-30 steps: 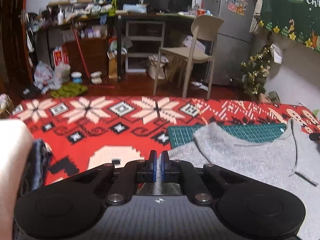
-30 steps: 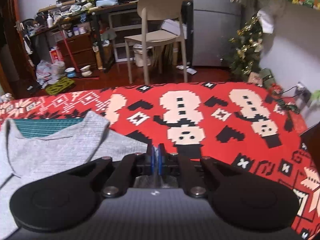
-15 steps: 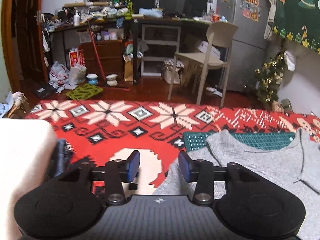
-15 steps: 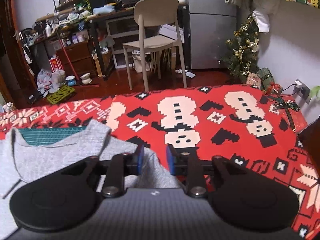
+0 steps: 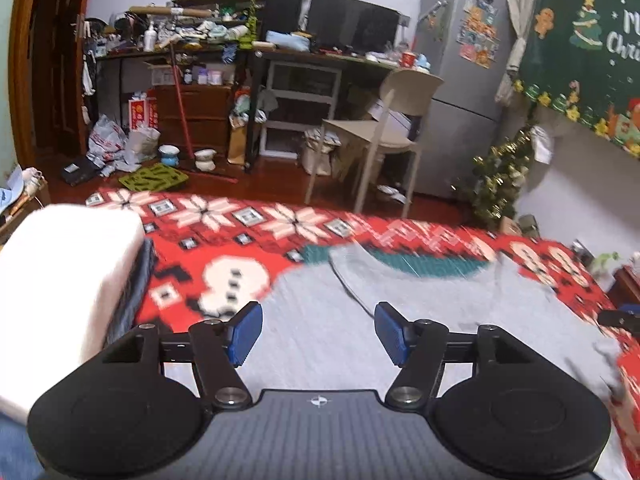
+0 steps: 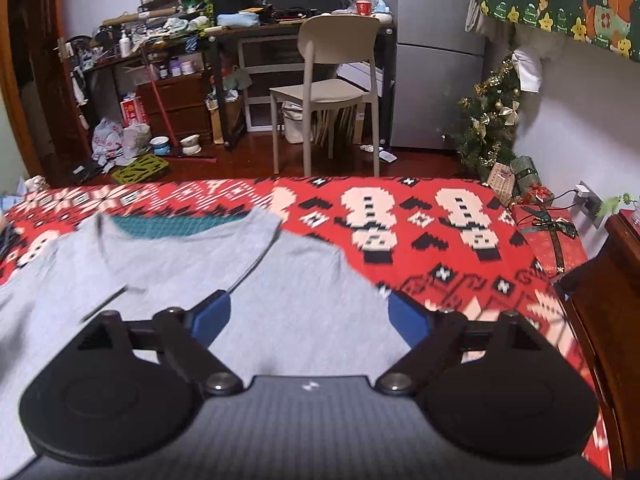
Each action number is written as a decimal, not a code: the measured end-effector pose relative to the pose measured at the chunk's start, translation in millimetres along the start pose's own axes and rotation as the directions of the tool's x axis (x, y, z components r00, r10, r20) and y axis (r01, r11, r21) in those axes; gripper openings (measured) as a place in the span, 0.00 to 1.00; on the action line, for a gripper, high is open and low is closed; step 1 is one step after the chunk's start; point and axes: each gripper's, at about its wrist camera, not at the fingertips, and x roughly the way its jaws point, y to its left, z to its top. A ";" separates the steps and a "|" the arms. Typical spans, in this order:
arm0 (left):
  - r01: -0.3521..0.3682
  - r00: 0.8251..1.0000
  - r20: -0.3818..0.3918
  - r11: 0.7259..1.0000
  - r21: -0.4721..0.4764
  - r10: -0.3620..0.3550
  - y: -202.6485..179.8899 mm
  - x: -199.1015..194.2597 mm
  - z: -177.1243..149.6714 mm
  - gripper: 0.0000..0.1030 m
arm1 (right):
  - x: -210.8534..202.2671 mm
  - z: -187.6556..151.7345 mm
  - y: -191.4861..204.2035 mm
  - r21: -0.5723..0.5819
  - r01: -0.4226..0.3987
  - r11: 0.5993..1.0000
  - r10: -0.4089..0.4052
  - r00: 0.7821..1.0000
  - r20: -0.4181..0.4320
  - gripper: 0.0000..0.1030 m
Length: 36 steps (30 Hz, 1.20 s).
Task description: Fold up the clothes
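Observation:
A grey knit garment (image 5: 400,308) lies spread on the red patterned cloth (image 5: 248,240), partly over a green cutting mat (image 5: 416,262). The same grey garment (image 6: 172,264) fills the lower left of the right wrist view, folded parts overlapping. My left gripper (image 5: 318,334) hovers above it with its jaws opening and nothing between the blue pads (image 5: 244,332). My right gripper (image 6: 308,318) also hangs over the garment, jaws opening wide, nothing held between them. The other gripper's tip (image 5: 620,318) shows at the right edge of the left wrist view.
A white folded stack (image 5: 68,280) on dark cloth sits at the left. Beyond the bed stand a beige chair (image 6: 328,92), a cluttered desk (image 5: 320,60), a fridge (image 5: 460,80) and a small Christmas tree (image 6: 488,120). A dark wooden cabinet (image 6: 608,300) is at the right.
Both grippers went from shut on the grey garment to wide open, letting it go, and pulled back and up so more of the garment shows beneath them.

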 end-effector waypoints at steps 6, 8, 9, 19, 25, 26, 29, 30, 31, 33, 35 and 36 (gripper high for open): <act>0.028 0.998 -0.058 0.999 0.021 -0.027 -22.4 -25.4 -25.9 0.60 | -51.4 -28.9 8.5 -0.002 -0.036 0.999 0.035 0.999 -0.018 0.91; 0.041 0.996 -0.076 0.999 0.019 -0.039 -27.6 -32.8 -33.6 0.60 | -64.2 -34.4 7.1 -0.003 -0.041 0.999 0.041 0.999 -0.033 0.91; 0.047 0.996 -0.081 0.999 0.017 -0.046 -29.6 -36.1 -34.4 0.60 | -71.1 -35.5 5.1 0.005 -0.041 0.999 0.042 0.998 -0.042 0.91; 0.107 0.977 -0.193 0.990 0.093 -0.087 -58.7 -69.0 -21.1 0.60 | -124.4 -7.8 -0.4 -0.023 -0.122 0.992 0.114 0.970 -0.216 0.82; 0.210 0.934 -0.305 0.977 0.048 -0.186 -71.1 -83.1 -33.2 0.61 | -125.1 -10.7 1.2 0.062 -0.104 0.993 0.119 0.928 -0.352 0.60; 0.213 0.930 -0.316 0.976 0.046 -0.188 -71.5 -84.0 -37.1 0.64 | -122.3 -13.5 0.6 0.067 -0.089 0.994 0.108 0.927 -0.360 0.58; 0.156 0.942 -0.311 0.985 0.079 -0.124 -68.5 -79.5 -51.2 0.65 | -109.5 -23.4 -7.2 0.132 -0.059 0.990 0.104 0.925 -0.366 0.35; 0.132 0.946 -0.309 0.988 0.077 -0.102 -65.5 -77.3 -55.4 0.65 | -102.6 -26.6 -10.5 0.160 -0.051 0.986 0.107 0.925 -0.365 0.21; 0.110 0.947 -0.309 0.992 0.066 -0.085 -60.4 -73.4 -59.3 0.65 | -95.7 -29.8 -13.7 0.187 -0.043 0.981 0.110 0.925 -0.364 0.18; 0.078 0.950 -0.306 0.996 0.032 -0.064 -50.4 -66.9 -65.4 0.65 | -81.9 -36.2 -20.2 0.242 -0.027 0.970 0.116 0.926 -0.360 0.17; 0.056 0.953 -0.297 0.998 -0.012 -0.057 -40.5 -61.8 -69.9 0.65 | -69.4 -42.7 -25.1 0.281 -0.010 0.960 0.114 0.928 -0.354 0.16; 0.042 0.955 -0.292 0.998 -0.052 -0.055 -34.7 -59.7 -72.0 0.65 | -61.5 -46.6 -26.6 0.292 -0.004 0.956 0.112 0.928 -0.355 0.16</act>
